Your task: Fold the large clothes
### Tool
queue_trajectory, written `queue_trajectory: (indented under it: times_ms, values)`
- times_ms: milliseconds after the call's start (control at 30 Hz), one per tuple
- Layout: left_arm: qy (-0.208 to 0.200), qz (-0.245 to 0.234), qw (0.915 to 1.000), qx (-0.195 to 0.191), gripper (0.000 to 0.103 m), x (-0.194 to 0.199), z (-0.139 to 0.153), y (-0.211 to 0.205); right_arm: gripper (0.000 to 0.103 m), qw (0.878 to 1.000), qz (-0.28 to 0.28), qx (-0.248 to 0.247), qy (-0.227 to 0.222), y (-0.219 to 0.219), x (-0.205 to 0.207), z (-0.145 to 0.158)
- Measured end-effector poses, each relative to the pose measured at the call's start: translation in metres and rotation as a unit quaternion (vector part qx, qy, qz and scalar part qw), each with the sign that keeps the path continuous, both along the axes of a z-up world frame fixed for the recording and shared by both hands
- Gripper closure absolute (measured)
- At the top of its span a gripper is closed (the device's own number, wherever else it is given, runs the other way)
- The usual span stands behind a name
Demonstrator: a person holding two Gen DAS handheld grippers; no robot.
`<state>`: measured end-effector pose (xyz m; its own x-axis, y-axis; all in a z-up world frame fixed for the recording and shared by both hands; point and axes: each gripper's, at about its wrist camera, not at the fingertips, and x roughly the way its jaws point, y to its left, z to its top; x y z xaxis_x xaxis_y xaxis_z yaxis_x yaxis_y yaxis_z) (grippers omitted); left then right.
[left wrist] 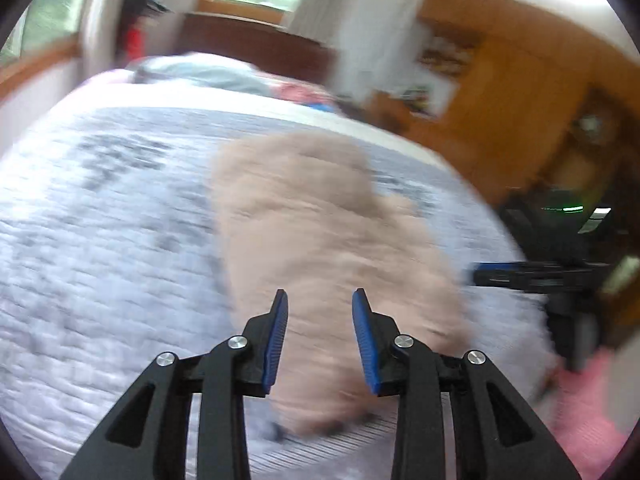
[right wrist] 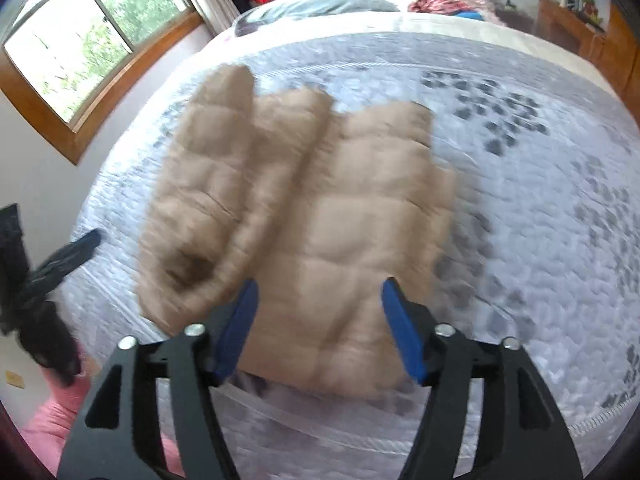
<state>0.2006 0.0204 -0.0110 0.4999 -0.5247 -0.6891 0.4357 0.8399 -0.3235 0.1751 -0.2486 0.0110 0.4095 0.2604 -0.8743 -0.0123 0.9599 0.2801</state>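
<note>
A: Your left tool [left wrist: 320, 300] hangs with its blue pads spread, nothing between them, above the near end of the coat [left wrist: 316, 240].

B: Where's the coat?

A: Flat on the bed [left wrist: 100, 220], on the grey-patterned quilt, partly folded; the right wrist view shows a sleeve [right wrist: 208, 152] laid along its left side. That view is blurred.

B: And your right tool [right wrist: 320, 292]?

A: Spread wide too, holding nothing, over the coat's near edge [right wrist: 320, 376]. In the left view it shows at the bed's right edge, clear of the coat.
</note>
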Motion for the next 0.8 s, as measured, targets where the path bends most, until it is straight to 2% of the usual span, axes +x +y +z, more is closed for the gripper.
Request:
queue_trajectory:
  times_ms: [67,100,233,333,533,667,767,800]
  values:
    - [0.02,0.022,0.9993,0.024,0.07,0.017,-0.006,-0.002,0.022,1.0,0.015,0.019,0.008,0.014,0.02,0.006]
    - [0.03,0.023,0.999,0.026,0.07,0.026,-0.01,-0.006,0.02,1.0,0.02,0.022,0.01,0.019,0.026,0.007]
    - [0.05,0.037,0.9967,0.053,0.07,0.047,-0.029,-0.021,0.019,0.998,0.026,0.028,0.042,0.041,0.055,0.0]
    - [0.058,0.042,0.9958,0.057,0.07,0.052,-0.037,-0.024,0.019,0.997,0.028,0.012,0.069,0.054,0.067,-0.012]
    - [0.042,0.039,0.9963,0.065,0.07,0.051,-0.042,-0.03,0.02,0.995,0.027,0.02,0.099,0.067,0.084,-0.033]
    - [0.05,0.04,0.9962,0.058,0.07,0.053,-0.044,-0.026,0.053,0.993,0.043,0.017,0.106,0.08,0.093,-0.047]
    - [0.054,0.047,0.9961,0.052,0.07,0.053,-0.042,-0.021,0.071,0.995,0.066,-0.001,0.078,0.09,0.092,-0.038]
    - [0.052,0.05,0.996,0.052,0.07,0.053,-0.041,-0.019,0.073,0.995,0.073,-0.007,0.068,0.092,0.092,-0.034]
